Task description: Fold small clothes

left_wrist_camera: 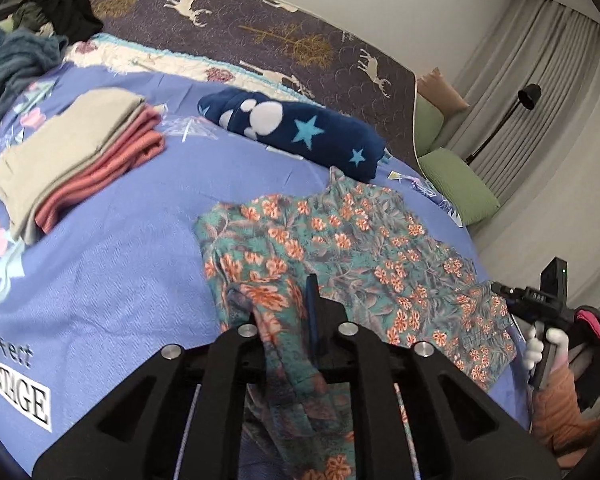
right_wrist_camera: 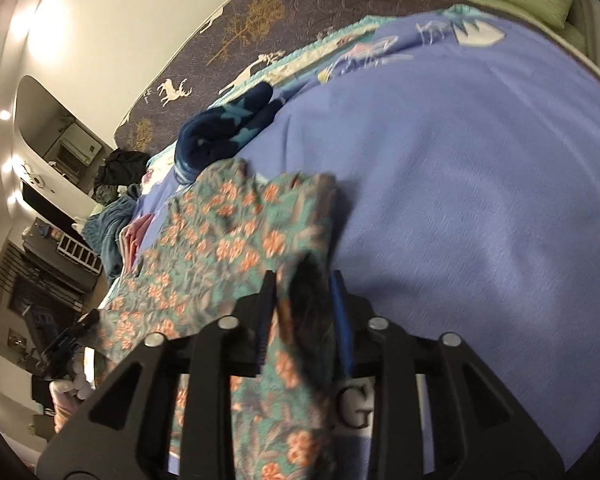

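A teal garment with orange flowers (left_wrist_camera: 340,240) lies spread on the blue bedspread (left_wrist_camera: 120,280). Its near edge is gathered up between the fingers of my left gripper (left_wrist_camera: 284,316). Those fingers stand slightly parted, the cloth slack in the narrow gap. In the right wrist view the same garment (right_wrist_camera: 228,232) runs between the fingers of my right gripper (right_wrist_camera: 304,304), which is open, with a dark gap beside the right pad. The right gripper (left_wrist_camera: 532,300) also shows in the left wrist view, at the garment's right corner, held by a white-gloved hand (left_wrist_camera: 540,348).
A folded stack of beige and pink clothes (left_wrist_camera: 72,160) sits at the left. A rolled navy blanket with stars (left_wrist_camera: 300,128) lies behind the garment. Dark clothes (left_wrist_camera: 56,8) and a teal throw (left_wrist_camera: 8,64) are piled far left. Green pillows (left_wrist_camera: 460,188) lie at the bed's right edge.
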Motion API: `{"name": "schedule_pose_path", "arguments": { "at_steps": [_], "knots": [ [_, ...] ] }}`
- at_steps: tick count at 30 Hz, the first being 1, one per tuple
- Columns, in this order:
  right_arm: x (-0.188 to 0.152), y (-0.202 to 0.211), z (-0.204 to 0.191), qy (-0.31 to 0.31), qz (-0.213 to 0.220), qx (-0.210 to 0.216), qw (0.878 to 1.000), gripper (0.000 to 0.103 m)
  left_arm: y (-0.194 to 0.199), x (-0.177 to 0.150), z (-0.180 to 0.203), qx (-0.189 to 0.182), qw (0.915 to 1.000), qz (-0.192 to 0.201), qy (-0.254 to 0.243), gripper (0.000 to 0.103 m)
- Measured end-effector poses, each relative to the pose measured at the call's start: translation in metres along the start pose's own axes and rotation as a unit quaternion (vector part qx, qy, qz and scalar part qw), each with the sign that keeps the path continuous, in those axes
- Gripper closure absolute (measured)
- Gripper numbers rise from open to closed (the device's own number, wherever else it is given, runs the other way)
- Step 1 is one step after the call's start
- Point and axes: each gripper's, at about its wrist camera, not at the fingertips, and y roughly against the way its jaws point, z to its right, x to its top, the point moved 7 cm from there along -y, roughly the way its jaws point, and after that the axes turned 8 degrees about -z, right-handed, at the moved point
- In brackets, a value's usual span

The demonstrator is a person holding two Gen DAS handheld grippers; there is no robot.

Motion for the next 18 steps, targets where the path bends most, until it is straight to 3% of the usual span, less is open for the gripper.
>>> {"name": "schedule_pose_path", "arguments": {
  "at_steps": [5, 8, 9, 13, 18],
  "knots": [
    [0.034, 0.004, -0.001, 0.023, 0.018, -0.023, 0.999, 0.053, 0.01, 0.016, 0.014, -0.015, 0.9994, 0.01, -0.03, 0.085],
    [0.052, -0.02, 0.007, 0.013, -0.013, -0.002, 1.0, 0.052, 0.006, 0.021, 0.011, -0.045, 0.9989, -0.005, -0.008, 0.062],
    [0.055, -0.029, 0.012, 0.0, -0.026, 0.003, 1.0, 0.052, 0.002, 0.018, 0.01, -0.047, 0.9987, -0.02, -0.004, 0.059],
    [0.06, -0.061, 0.022, -0.026, -0.066, 0.04, 0.997, 0.049, 0.0, 0.001, -0.008, 0.001, 0.9987, -0.05, -0.006, 0.059],
    [0.07, -0.073, 0.011, -0.023, -0.082, 0.091, 0.992, 0.044, 0.023, 0.014, -0.053, 0.034, 0.9981, -0.006, 0.052, 0.059]
  ]
}}
